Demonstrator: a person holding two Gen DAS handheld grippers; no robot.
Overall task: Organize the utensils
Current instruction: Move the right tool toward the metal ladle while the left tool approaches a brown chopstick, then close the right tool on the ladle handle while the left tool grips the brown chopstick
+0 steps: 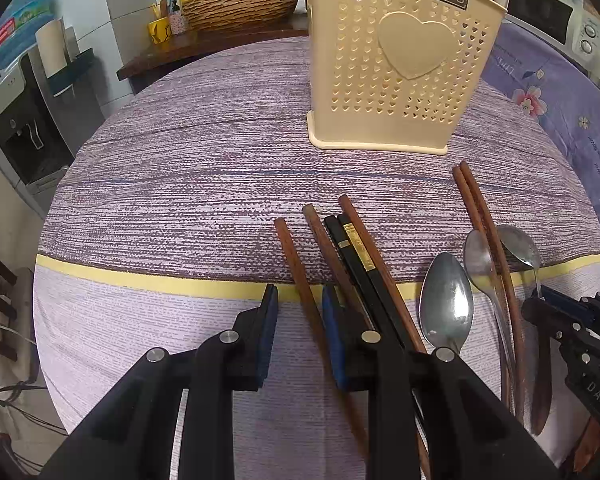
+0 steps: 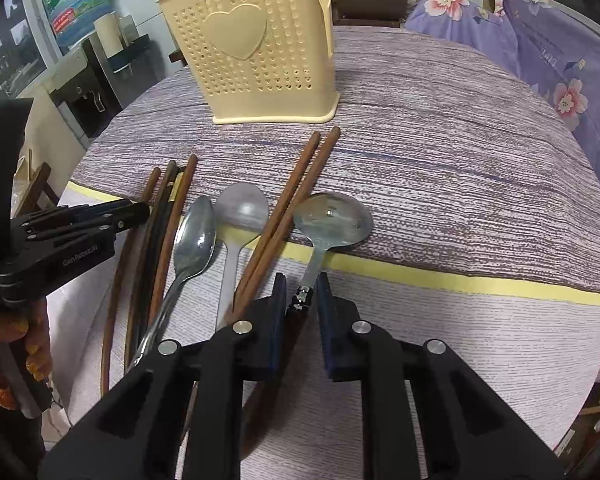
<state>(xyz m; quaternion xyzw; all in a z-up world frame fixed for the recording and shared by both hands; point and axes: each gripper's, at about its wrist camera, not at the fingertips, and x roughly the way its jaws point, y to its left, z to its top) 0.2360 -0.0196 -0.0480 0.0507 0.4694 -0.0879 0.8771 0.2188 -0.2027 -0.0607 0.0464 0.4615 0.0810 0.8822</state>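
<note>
The step in hand is judged to be the pick-up of utensils for the cream holder (image 2: 256, 56), which stands upright toward the far side of the table (image 2: 440, 128).

The right gripper (image 2: 302, 300) is set astride the dark handle of the broad spoon (image 2: 332, 218) near the yellow stripe (image 2: 420, 276); its jaws stand narrow, but contact with the handle cannot be told.

The left gripper (image 1: 300, 312) is narrowed around a brown chopstick (image 1: 296, 264), with slight gaps seen at the pads. The other chopsticks and spoons are laid between the two grippers.

A firm pinch, a lift and a carry to the holder's open top are called for next.

"JIANHAO" is read on the holder's plate; "GenRobot.AI" is printed on the left gripper's body in the right wrist view.
</note>
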